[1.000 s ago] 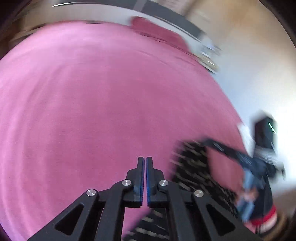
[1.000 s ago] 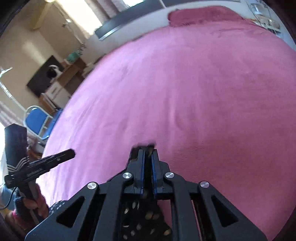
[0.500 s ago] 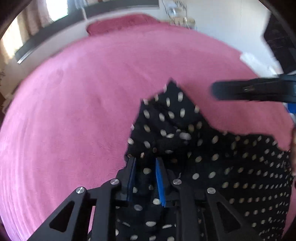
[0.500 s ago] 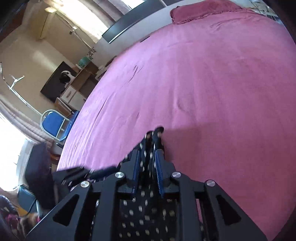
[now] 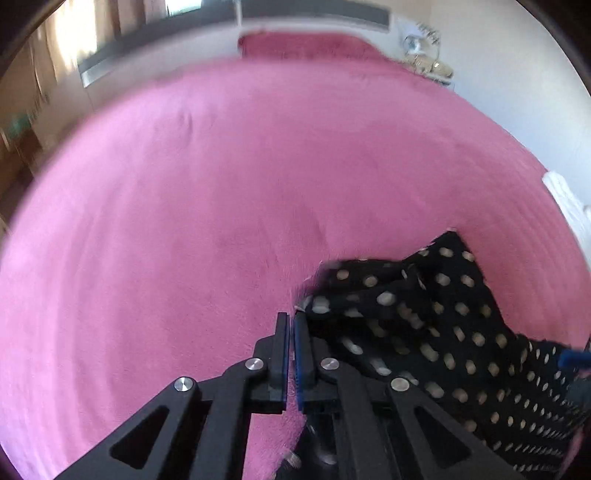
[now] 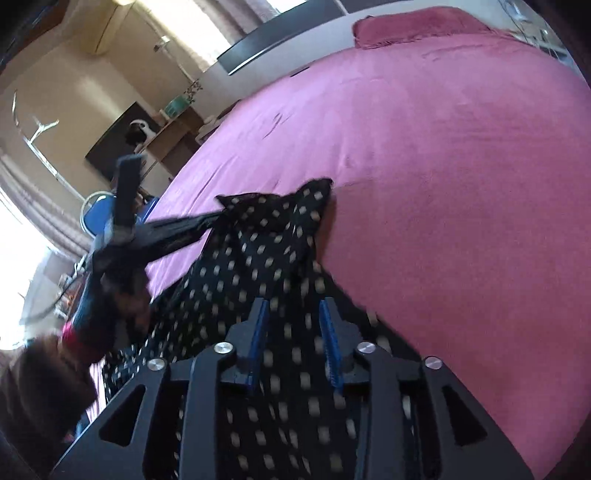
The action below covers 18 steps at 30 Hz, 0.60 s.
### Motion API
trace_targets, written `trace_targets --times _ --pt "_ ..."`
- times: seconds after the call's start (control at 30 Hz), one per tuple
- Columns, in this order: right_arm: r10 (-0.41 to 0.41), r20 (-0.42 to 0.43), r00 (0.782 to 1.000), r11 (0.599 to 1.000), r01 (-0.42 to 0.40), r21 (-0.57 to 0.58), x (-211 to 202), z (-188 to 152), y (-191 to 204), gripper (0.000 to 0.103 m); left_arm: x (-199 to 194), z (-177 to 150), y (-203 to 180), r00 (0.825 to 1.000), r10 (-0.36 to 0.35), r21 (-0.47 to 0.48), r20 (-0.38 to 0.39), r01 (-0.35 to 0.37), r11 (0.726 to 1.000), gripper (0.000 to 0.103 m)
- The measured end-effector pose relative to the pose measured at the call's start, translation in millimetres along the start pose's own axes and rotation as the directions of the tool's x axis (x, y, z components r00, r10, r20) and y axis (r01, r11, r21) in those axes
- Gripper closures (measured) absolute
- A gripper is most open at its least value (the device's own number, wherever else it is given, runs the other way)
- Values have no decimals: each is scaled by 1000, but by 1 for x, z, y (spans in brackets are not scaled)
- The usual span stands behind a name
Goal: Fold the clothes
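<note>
Blurring hides left gripper (shut) beside garment.

garment on bed | pillow at far end

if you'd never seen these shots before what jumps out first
The big pink bedspread fills almost both views, with a matching pillow at its far end. On it, in the near part of each picture, lies a crumpled black garment with pale polka dots. The right gripper hangs over the garment with its jaws opening, while the left gripper is shut at the garment's edge.
</note>
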State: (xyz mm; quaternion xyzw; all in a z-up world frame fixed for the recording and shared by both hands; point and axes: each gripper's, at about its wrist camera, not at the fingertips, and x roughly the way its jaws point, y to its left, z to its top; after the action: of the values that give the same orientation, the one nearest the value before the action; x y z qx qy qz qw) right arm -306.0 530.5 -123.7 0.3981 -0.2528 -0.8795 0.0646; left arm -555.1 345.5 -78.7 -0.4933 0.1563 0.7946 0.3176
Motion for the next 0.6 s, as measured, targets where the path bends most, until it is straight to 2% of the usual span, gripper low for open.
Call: trace_targets --times 0.03,0.07,0.1,0.17,0.2,0.27,0.3,0.37,0.43,0.47,0.5,0.57,0.6 --pt "-7 -3 1000 1000 7 -14 -2 -3 3 62 -2 0 10 997 -79 -57 -5 79 995 102" --pt "-19 -13 1000 999 18 -27 -2 -7 7 58 -4 0 20 987 -159 -115 -5 157 981 90" --pt "-60 -42 997 997 58 -53 3 -13 9 54 -8 -2 35 958 -287 -208 5 282 936 80" --pt "-165 -109 980 981 152 -119 15 -26 11 52 -28 -9 70 930 -361 -349 67 361 865 80" --pt "-218 -139 966 968 196 -154 21 -33 12 52 -44 -15 87 936 -338 -385 98 349 854 80" --pt "-180 -99 979 972 161 -171 15 -43 3 54 -91 -39 129 948 -277 -448 155 317 836 79" --pt "-164 -92 982 981 152 -122 7 -43 -8 62 -107 -49 144 953 -249 -464 170 300 833 77" --pt "-162 -76 984 986 165 35 -16 -42 -27 65 -154 -92 181 968 -178 -510 176 244 825 75" --pt "-214 -54 975 963 220 154 -47 -49 -32 59 -179 -137 203 982 -129 -529 135 182 829 74" --pt "-244 -45 969 947 248 206 -63 -54 -33 52 -194 -162 213 989 -105 -536 107 147 831 73" --pt "-236 -29 971 945 236 226 -80 -64 -26 48 -210 -186 224 994 -81 -543 79 111 833 73" --pt "-192 -4 981 956 188 226 -113 -90 -3 42 -228 -249 234 994 -103 -582 44 110 806 72" --pt "-168 -1 986 963 164 212 -126 -106 11 36 -230 -286 231 988 -149 -618 31 136 774 71"
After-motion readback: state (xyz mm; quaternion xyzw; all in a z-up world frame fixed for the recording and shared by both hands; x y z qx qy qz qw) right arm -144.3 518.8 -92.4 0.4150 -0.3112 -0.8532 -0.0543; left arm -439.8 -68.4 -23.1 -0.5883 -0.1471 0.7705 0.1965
